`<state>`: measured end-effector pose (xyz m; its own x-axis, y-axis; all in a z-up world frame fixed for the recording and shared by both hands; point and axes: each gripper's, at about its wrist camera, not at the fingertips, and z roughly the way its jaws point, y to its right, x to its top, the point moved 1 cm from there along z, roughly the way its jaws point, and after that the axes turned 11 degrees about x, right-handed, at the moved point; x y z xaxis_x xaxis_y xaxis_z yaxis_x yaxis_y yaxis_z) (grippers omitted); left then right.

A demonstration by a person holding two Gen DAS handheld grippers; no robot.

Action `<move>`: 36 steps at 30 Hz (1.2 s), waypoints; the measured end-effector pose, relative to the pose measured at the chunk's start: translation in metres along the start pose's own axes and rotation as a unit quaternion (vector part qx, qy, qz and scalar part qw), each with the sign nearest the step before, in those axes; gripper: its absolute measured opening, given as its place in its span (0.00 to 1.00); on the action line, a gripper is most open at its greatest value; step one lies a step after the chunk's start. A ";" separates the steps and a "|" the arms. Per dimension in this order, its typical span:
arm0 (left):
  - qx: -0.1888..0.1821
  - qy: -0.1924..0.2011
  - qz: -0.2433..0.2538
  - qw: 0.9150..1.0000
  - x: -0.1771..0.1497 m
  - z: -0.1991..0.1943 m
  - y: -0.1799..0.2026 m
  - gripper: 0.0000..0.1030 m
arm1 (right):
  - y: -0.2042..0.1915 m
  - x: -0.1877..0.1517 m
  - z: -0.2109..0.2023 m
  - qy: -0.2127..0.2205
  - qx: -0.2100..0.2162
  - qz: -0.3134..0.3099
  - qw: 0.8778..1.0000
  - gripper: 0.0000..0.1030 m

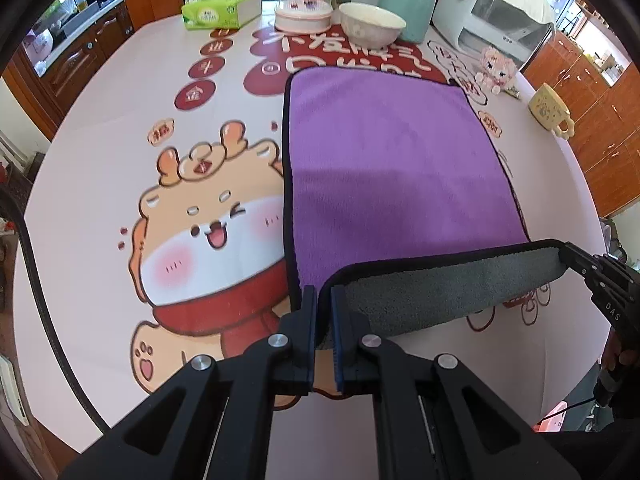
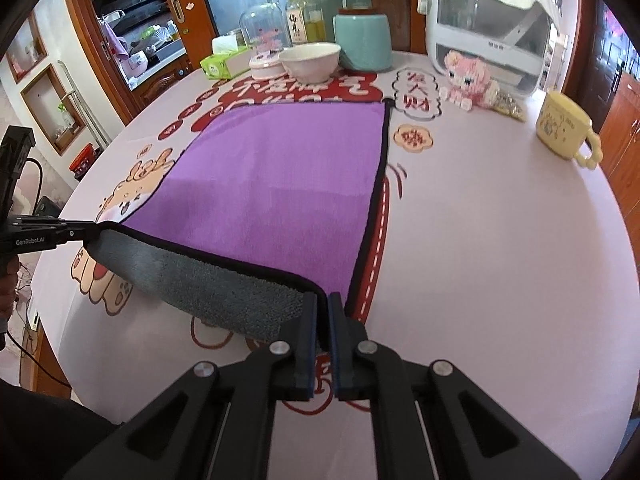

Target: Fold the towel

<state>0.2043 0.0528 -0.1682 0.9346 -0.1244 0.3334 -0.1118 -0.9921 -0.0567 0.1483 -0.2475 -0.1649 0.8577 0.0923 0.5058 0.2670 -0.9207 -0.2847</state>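
A purple towel [image 1: 392,160] with a black hem and grey underside lies spread on the table; it also shows in the right wrist view [image 2: 280,184]. Its near edge is lifted off the table, showing the grey side [image 1: 440,280]. My left gripper [image 1: 323,300] is shut on the near left corner. My right gripper [image 2: 323,308] is shut on the near right corner. The right gripper shows at the right of the left wrist view [image 1: 576,258], and the left gripper at the left of the right wrist view [image 2: 76,234].
The round table [image 1: 100,140] has a cartoon-print cloth. At its far side stand a tissue box [image 1: 222,8], a white bowl [image 1: 372,24], a teal canister [image 2: 362,40], a white appliance [image 2: 492,32], a pink toy [image 2: 468,76] and a yellow mug [image 2: 564,128].
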 end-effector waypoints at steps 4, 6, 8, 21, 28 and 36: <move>0.003 0.013 0.002 1.000 0.011 -0.012 0.000 0.04 | -0.001 0.015 -0.010 0.021 -0.004 -0.006 1.000 0.05; 0.005 0.020 0.002 1.000 0.018 -0.016 -0.001 0.05 | -0.001 0.023 -0.014 0.029 -0.007 -0.011 0.999 0.05; 0.008 0.027 0.003 1.000 0.026 -0.020 -0.001 0.05 | -0.002 0.031 -0.016 0.035 -0.009 -0.016 0.999 0.05; 0.022 0.083 0.014 0.996 0.100 -0.030 -0.003 0.05 | 0.005 0.095 -0.018 0.085 -0.026 -0.036 0.995 0.05; 0.027 0.097 0.016 0.995 0.139 -0.017 -0.001 0.05 | 0.017 0.125 -0.004 0.101 -0.029 -0.028 0.994 0.05; 0.035 0.093 0.015 0.995 0.180 0.021 0.001 0.05 | 0.036 0.164 0.024 0.114 -0.032 -0.025 0.993 0.05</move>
<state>0.3800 0.0300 -0.1279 0.8517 -0.1606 0.4989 -0.1084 -0.9853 -0.1321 0.3092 -0.2561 -0.1117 0.7208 0.0578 0.6908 0.2727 -0.9398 -0.2060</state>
